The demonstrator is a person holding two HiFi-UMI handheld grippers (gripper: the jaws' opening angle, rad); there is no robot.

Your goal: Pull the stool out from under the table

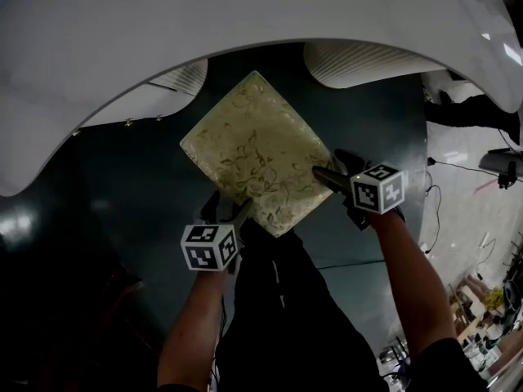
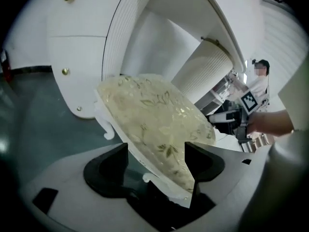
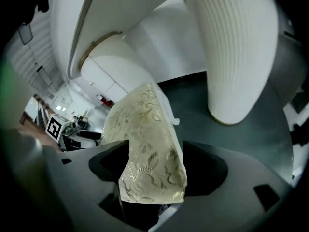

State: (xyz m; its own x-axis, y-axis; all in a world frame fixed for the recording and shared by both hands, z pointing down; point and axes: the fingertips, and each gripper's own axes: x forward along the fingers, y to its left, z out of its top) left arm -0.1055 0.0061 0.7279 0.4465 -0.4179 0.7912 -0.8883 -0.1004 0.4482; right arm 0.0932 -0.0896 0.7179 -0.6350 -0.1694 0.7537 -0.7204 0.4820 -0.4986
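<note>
The stool [image 1: 253, 153] has a square seat in gold floral cloth on a white frame and stands on the dark floor, its far corner at the table's curved edge. My left gripper [image 1: 229, 212] holds the seat's near left edge. In the left gripper view the stool [image 2: 154, 120] edge lies between the jaws of the left gripper [image 2: 157, 151], and both pads meet it. My right gripper [image 1: 331, 176] is shut on the near right edge. In the right gripper view the cushion corner of the stool [image 3: 145, 129] fills the gap between the jaws of the right gripper [image 3: 155, 151].
The white table top [image 1: 122, 39] arches over the far side. Two ribbed white pedestals [image 1: 359, 60] [image 1: 184, 76] stand just beyond the stool. My own legs are directly behind the stool. Cables and clutter [image 1: 490, 300] lie on the pale floor at right. A person [image 2: 259, 76] stands far off.
</note>
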